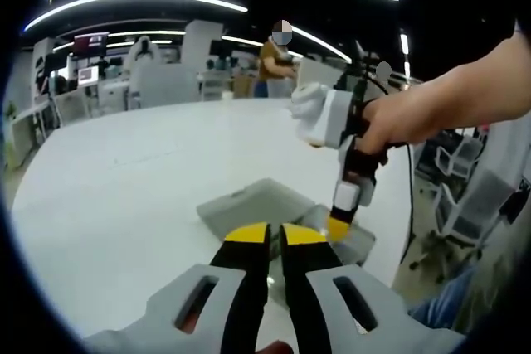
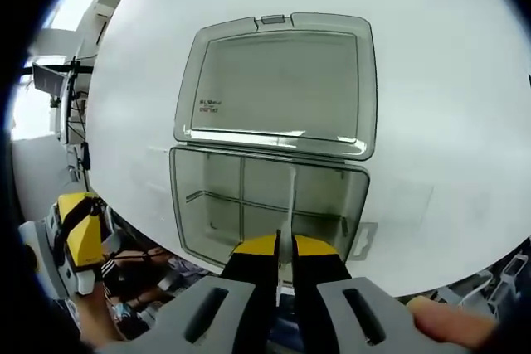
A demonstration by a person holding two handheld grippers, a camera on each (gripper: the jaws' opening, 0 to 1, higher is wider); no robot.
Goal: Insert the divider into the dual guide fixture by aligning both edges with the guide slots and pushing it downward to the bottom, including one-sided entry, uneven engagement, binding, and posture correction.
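Observation:
A clear grey compartment box [image 2: 189, 196] lies open on the white table, its lid [image 2: 278, 80] folded flat behind it. Inside, fixed walls form several cells. A thin clear divider [image 2: 291, 201] stands on edge in the right half of the box, running from the lid-side wall toward me. My right gripper [image 2: 286, 248] is shut on the divider's near end. In the left gripper view the right gripper [image 1: 338, 223], held by a hand, points down into the box [image 1: 257, 201]. My left gripper [image 1: 275, 234] hovers short of the box, jaws together, nothing seen between them.
The white table [image 1: 124, 163] stretches wide to the left of the box. Its edge [image 2: 149, 238] runs close to the box's near side. Office chairs [image 1: 452, 205] stand at the right, and a person [image 1: 274, 60] stands beyond the far side among desks.

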